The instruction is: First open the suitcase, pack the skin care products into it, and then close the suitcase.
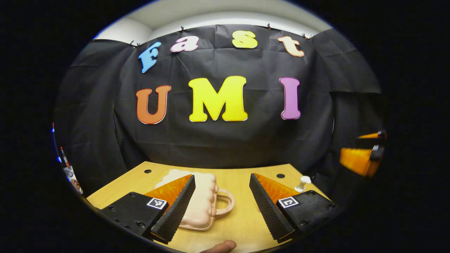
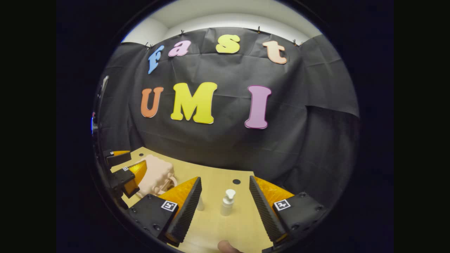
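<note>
Left gripper view: a fingertip (image 1: 221, 247) shows at the bottom edge. The left gripper (image 1: 222, 207) is spread wide, holding nothing. Between and behind its fingers, lower centre, the closed pink suitcase (image 1: 202, 202) lies flat on the table (image 1: 242, 218), handle toward frame right. A white pump bottle (image 1: 302, 183) stands at lower right, well apart from the suitcase.

Right gripper view: the right gripper (image 2: 225, 211) is likewise spread wide and empty. The bottle (image 2: 227, 202) stands upright between its fingers, untouched. The suitcase (image 2: 154, 174) lies at lower left, beside the left gripper (image 2: 121, 172).
</note>
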Demonstrator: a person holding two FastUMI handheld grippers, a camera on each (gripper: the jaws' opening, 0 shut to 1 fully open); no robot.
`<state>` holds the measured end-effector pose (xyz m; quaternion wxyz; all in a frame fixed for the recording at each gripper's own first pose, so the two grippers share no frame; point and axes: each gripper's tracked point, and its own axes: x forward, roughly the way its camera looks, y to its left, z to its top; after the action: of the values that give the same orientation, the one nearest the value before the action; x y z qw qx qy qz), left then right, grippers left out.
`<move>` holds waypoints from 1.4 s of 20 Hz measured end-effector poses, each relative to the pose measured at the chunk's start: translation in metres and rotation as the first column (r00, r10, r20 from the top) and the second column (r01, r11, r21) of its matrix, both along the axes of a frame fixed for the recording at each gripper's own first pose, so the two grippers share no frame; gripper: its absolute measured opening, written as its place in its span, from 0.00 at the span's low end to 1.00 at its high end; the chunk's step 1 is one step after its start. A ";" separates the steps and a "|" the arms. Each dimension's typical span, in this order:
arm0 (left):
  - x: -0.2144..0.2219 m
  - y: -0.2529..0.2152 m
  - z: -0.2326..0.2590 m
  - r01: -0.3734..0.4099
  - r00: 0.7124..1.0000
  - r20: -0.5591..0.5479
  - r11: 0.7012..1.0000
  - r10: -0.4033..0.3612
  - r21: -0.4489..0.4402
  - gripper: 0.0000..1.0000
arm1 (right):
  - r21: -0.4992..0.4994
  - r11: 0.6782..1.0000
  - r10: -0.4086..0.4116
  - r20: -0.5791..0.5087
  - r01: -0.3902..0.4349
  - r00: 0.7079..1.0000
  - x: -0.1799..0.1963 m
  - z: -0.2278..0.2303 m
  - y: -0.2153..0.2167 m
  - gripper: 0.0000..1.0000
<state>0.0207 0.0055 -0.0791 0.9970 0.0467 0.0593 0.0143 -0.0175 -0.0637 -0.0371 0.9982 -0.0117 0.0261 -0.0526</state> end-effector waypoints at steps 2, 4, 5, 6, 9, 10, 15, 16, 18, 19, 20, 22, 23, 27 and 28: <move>0.006 -0.001 -0.029 0.003 0.998 -0.057 0.999 -0.001 0.038 0.99 | -0.007 0.999 -0.032 -0.028 0.032 0.999 -0.005 -0.013 -0.016 0.81; 0.016 -0.005 -0.054 0.022 0.995 -0.095 0.995 -0.012 0.100 0.99 | -0.002 0.999 -0.046 -0.058 0.046 0.997 -0.010 -0.025 -0.027 0.81; 0.023 -0.008 -0.066 0.035 0.993 -0.115 0.989 -0.019 0.141 0.99 | -0.006 0.999 -0.051 -0.068 0.051 0.996 -0.012 -0.029 -0.032 0.81; 0.030 -0.010 -0.077 0.056 0.991 -0.131 0.982 -0.032 0.182 0.99 | -0.012 0.998 -0.055 -0.075 0.054 0.996 -0.013 -0.032 -0.037 0.81; 0.054 -0.014 -0.100 0.097 0.987 -0.149 0.946 -0.052 0.309 0.99 | -0.033 0.998 -0.060 -0.086 0.058 0.994 -0.014 -0.039 -0.051 0.81; 0.062 -0.014 -0.110 0.102 0.985 -0.165 0.930 -0.045 0.353 0.99 | -0.036 0.998 -0.063 -0.090 0.060 0.994 -0.013 -0.041 -0.057 0.81; 0.086 -0.015 -0.158 0.178 0.966 -0.255 0.830 -0.045 0.528 0.99 | 0.001 0.998 -0.064 -0.086 0.065 0.994 -0.005 -0.044 -0.084 0.80; 0.089 -0.014 -0.164 0.189 0.962 -0.270 0.804 -0.037 0.564 0.99 | 0.011 0.998 -0.062 -0.087 0.064 0.994 -0.004 -0.047 -0.090 0.81; 0.095 -0.005 -0.173 0.199 0.953 -0.302 0.741 0.005 0.641 0.98 | 0.029 0.998 -0.055 -0.091 0.058 0.994 0.001 -0.051 -0.099 0.81; 0.097 0.002 -0.172 0.182 0.953 -0.301 0.709 0.044 0.681 0.97 | 0.037 0.998 -0.050 -0.093 0.054 0.994 0.003 -0.054 -0.103 0.81; 0.100 0.007 -0.170 0.162 0.952 -0.295 0.680 0.084 0.715 0.97 | 0.046 0.998 -0.043 -0.096 0.048 0.994 0.006 -0.056 -0.105 0.81; 0.108 0.010 -0.166 0.154 0.953 -0.279 0.613 0.113 0.775 0.96 | 0.064 0.997 -0.023 -0.103 0.030 0.994 0.011 -0.065 -0.110 0.81; 0.110 0.009 -0.166 0.155 0.954 -0.274 0.581 0.124 0.799 0.95 | 0.072 0.997 -0.009 -0.110 0.017 0.994 0.013 -0.068 -0.110 0.81; 0.116 0.007 -0.168 0.193 0.953 -0.259 0.344 0.158 0.919 0.85 | 0.056 0.998 0.047 -0.130 -0.040 0.990 0.021 -0.085 -0.110 0.80; 0.118 0.009 -0.172 0.207 0.949 -0.266 0.301 0.171 0.931 0.81 | 0.056 0.996 0.070 -0.125 -0.063 0.990 0.021 -0.083 -0.107 0.80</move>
<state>0.1387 0.0146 -0.2513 0.7511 0.6294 0.1971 0.0277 0.0037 -0.1705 -0.1206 0.9957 0.0103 0.0903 -0.0176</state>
